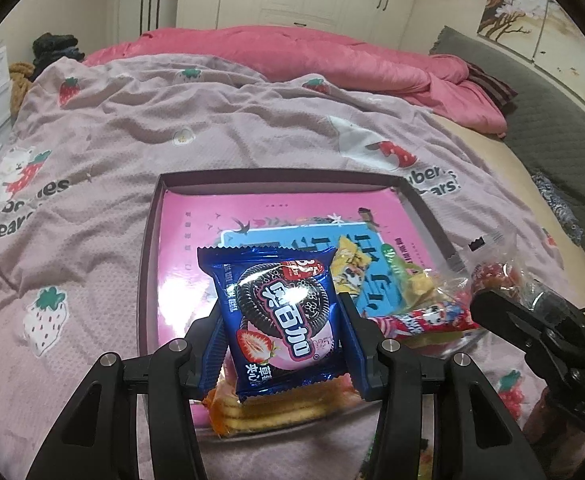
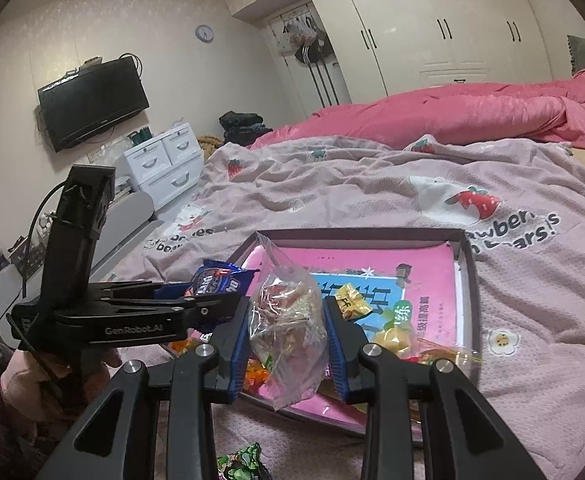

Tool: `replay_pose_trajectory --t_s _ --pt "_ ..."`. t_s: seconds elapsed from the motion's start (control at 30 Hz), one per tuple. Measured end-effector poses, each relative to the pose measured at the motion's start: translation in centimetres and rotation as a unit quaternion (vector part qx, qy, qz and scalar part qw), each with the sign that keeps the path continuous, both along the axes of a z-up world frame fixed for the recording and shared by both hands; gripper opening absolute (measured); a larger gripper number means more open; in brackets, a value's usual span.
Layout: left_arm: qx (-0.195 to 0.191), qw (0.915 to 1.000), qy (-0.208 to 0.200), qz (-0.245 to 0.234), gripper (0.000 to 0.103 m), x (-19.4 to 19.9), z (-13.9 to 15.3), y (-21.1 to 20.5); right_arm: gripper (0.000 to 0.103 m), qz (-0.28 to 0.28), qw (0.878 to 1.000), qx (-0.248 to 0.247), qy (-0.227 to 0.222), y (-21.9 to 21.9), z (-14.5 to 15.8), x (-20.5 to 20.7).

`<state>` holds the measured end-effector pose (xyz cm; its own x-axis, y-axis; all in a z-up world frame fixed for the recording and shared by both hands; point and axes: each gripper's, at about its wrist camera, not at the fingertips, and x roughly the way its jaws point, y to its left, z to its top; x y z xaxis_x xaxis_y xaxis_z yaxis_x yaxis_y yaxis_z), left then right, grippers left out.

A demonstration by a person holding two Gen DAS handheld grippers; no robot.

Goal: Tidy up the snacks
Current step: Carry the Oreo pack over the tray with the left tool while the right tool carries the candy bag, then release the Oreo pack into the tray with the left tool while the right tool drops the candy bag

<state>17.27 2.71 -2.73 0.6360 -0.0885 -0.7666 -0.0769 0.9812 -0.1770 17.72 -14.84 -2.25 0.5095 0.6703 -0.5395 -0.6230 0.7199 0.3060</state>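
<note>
My left gripper (image 1: 282,312) is shut on a blue Oreo packet (image 1: 278,316) and holds it above the near part of a shallow dark-rimmed box (image 1: 150,248) with a pink printed bottom. My right gripper (image 2: 288,322) is shut on a clear bag of mixed snacks (image 2: 290,332), held above the box's near edge (image 2: 466,280). In the box lie a yellow packet (image 1: 346,270), a red-white candy packet (image 1: 424,318) and an orange biscuit packet (image 1: 276,410). The left gripper with the Oreo packet (image 2: 216,282) also shows in the right wrist view.
The box lies on a bed covered by a pale purple strawberry-print blanket (image 1: 132,148). A pink quilt (image 1: 332,56) is bunched at the far side. A green snack packet (image 2: 244,462) lies on the blanket near me. White drawers (image 2: 164,164) stand beside the bed.
</note>
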Motion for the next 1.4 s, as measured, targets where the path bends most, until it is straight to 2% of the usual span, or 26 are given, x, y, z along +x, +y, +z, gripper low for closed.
replay_pose_trajectory --t_s 0.23,0.7,1.4 --pt "0.001 0.9999 0.015 0.000 0.052 0.5 -1.5 0.2 0.034 0.011 1.000 -0.012 0.010 1.1 -1.0 0.5" --pt "0.000 0.9995 0.030 -0.001 0.052 0.8 -2.4 0.2 0.034 0.037 0.998 -0.051 0.031 3.2 -3.4 1.1" --pt "-0.005 0.9993 0.037 0.004 0.052 0.7 -2.9 0.7 0.035 0.037 0.996 -0.080 0.035 3.9 -4.1 1.2"
